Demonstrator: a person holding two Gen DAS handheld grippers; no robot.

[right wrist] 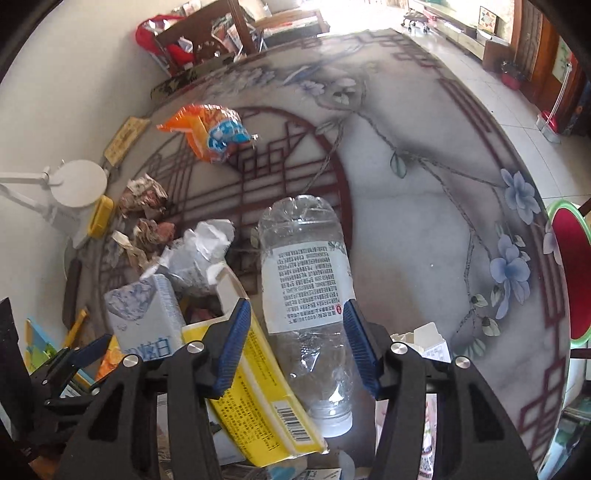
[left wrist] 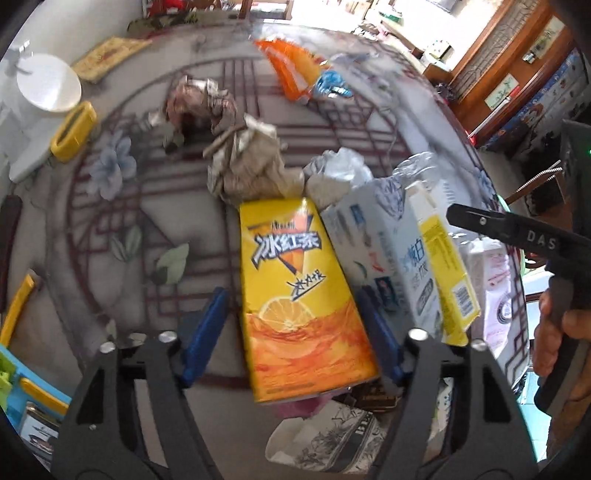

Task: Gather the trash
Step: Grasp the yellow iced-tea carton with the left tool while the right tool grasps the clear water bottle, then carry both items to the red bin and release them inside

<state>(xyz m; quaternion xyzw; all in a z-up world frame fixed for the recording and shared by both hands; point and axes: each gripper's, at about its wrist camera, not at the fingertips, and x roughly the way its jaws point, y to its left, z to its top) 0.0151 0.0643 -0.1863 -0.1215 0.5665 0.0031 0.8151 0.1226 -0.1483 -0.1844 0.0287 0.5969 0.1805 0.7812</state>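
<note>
My left gripper (left wrist: 291, 325) stands open around a yellow-orange iced tea carton (left wrist: 295, 288) lying between its blue pads, with a gap on the left side. Beside it lie a white-blue milk carton (left wrist: 391, 258) and a yellow-white carton (left wrist: 443, 258). My right gripper (right wrist: 295, 343) stands open around a crushed clear plastic bottle (right wrist: 306, 295) with a white label. The bottle rests against the yellow-white carton (right wrist: 258, 387) and the milk carton (right wrist: 144, 317). Crumpled paper (left wrist: 243, 162), a crumpled white wrapper (right wrist: 199, 251) and an orange-blue snack bag (right wrist: 210, 129) lie farther on the table.
The round table (right wrist: 424, 203) has a marble-look top with red lattice and blue flowers. A white lamp base (right wrist: 77, 184) and a yellow object (right wrist: 99, 216) stand at the left edge. A red stool (right wrist: 572, 273) is at the right. A chair (right wrist: 207, 33) stands behind.
</note>
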